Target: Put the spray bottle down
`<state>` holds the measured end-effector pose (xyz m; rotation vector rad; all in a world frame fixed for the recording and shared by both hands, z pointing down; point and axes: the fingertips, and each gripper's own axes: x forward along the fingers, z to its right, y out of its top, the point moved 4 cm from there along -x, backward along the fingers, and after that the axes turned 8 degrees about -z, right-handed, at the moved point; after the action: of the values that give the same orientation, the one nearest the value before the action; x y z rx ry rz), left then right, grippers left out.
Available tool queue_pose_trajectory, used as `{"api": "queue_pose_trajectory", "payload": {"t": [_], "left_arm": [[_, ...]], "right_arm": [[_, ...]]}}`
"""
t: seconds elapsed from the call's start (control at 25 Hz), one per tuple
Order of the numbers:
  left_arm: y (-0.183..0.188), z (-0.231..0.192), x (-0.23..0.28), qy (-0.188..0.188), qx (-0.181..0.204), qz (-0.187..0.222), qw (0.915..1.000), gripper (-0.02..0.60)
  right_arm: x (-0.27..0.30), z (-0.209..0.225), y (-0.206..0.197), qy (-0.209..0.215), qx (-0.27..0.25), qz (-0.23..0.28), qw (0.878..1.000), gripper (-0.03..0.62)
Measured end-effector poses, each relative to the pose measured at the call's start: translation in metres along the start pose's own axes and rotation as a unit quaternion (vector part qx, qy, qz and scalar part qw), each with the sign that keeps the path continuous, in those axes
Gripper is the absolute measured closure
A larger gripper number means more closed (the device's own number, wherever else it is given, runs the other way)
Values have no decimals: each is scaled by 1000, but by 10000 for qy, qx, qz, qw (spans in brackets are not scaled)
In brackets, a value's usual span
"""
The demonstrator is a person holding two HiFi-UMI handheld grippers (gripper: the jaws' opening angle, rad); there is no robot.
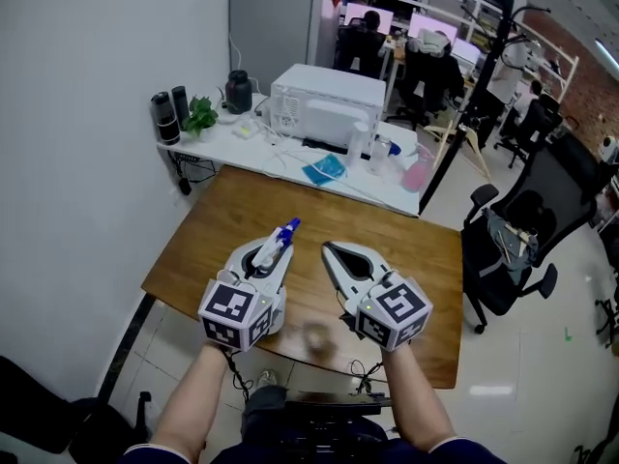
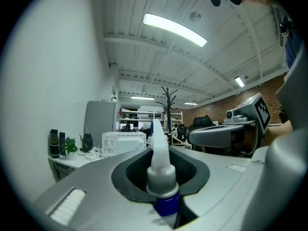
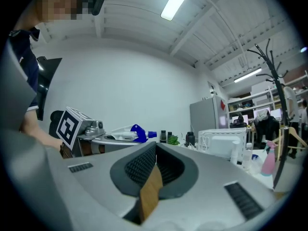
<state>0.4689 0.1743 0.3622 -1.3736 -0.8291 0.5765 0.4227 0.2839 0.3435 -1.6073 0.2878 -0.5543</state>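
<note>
My left gripper (image 1: 265, 257) is shut on the spray bottle (image 1: 280, 237), which has a white trigger head with a blue nozzle and collar. It hangs above the wooden table (image 1: 416, 249), nozzle pointing away from me. In the left gripper view the bottle's white neck and blue collar (image 2: 160, 165) stand up between the jaws. My right gripper (image 1: 330, 250) hovers just to the right of it, shut with nothing in it. In the right gripper view its jaws (image 3: 155, 160) meet, with only a sliver of table showing, and the spray head (image 3: 133, 133) pokes out at the left.
Beyond the table stands a white desk with a white microwave-like box (image 1: 324, 104), dark bottles (image 1: 169, 114), a small plant (image 1: 200, 116) and a pink spray bottle (image 1: 419, 170). A coat stand (image 1: 484, 75) and a black office chair (image 1: 513, 245) are at the right. A wall runs along the left.
</note>
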Motion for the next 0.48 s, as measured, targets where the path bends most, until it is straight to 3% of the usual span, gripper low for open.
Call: {"api": "queue_pose_trajectory", "payload": {"t": [0.48], "left_arm": [[4,-50,54,-1103,140,-97,9938,497]], "right_arm": [[40,22,-2,-1128,397,-132,9927,592]]}}
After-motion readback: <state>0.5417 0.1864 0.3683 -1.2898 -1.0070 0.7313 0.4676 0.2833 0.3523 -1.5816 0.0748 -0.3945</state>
